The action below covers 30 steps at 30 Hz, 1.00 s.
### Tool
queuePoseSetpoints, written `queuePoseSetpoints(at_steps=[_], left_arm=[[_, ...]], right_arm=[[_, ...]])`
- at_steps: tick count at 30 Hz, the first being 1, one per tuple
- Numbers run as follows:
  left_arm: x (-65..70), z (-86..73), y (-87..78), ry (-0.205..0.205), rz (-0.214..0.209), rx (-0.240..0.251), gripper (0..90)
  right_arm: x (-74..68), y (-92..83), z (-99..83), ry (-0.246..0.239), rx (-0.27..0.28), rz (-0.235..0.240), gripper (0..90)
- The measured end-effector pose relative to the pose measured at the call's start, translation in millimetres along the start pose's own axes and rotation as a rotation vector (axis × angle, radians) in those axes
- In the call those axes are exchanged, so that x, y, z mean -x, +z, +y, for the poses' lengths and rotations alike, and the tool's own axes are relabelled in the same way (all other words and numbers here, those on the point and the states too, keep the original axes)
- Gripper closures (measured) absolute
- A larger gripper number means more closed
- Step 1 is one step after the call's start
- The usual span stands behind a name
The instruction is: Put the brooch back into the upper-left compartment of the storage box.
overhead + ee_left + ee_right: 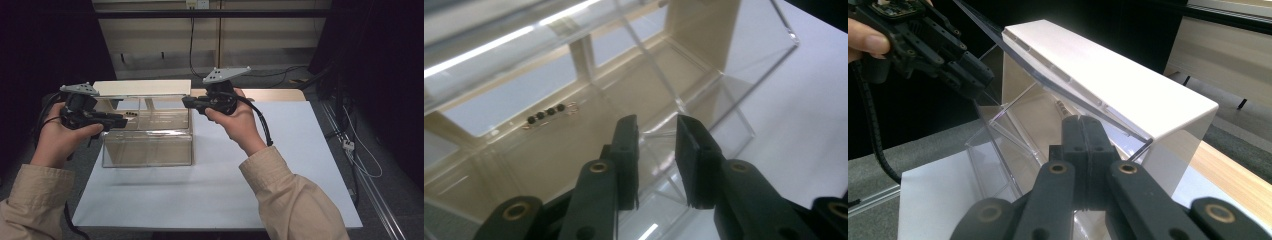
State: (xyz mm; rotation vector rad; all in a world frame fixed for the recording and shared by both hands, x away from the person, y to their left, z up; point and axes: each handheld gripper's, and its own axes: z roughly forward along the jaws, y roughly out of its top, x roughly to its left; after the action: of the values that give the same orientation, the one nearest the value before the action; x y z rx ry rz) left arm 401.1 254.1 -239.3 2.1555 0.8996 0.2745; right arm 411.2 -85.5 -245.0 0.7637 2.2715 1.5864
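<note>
High view: clear box [147, 137] is seen on the white surface [210, 190], its lid [145, 96] held up level, likely for access inside. Right gripper [189, 102] jaws are pinched on the lid's edge; left gripper [119, 120] jaws stand narrowly parted, nothing between. Small black screws [545, 114] lie inside; nothing obstructs.

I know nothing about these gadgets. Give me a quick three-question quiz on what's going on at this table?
1. True or false: the left gripper's jaws stand apart with nothing between them.
2. What lies inside the clear box? A) a row of small dark pieces B) a red ball C) a spoon
3. Which gripper is shut at the edge of the raised clear lid?
Key: 1 true; 2 A; 3 the right gripper.
</note>
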Motion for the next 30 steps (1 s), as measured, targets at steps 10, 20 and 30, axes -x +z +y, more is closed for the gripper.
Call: queuePoseSetpoints(at_steps=[10, 20, 30], left_arm=[[12.9, -9.3, 3.9, -0.010, -0.070, -0.009, 50.3], [22.8, -17.7, 9.2, 0.022, -0.099, -0.021, 42.5], [30.6, -25.1, 15.6, 0.032, -0.123, -0.017, 38.0]], right_arm=[[-1.6, -1.6, -4.9, 0.008, 0.001, 0.017, 90.0], [-1.0, 1.7, -13.9, 0.015, -0.025, 0.030, 90.0], [-1.4, 4.3, -19.5, 0.024, -0.034, 0.046, 90.0]])
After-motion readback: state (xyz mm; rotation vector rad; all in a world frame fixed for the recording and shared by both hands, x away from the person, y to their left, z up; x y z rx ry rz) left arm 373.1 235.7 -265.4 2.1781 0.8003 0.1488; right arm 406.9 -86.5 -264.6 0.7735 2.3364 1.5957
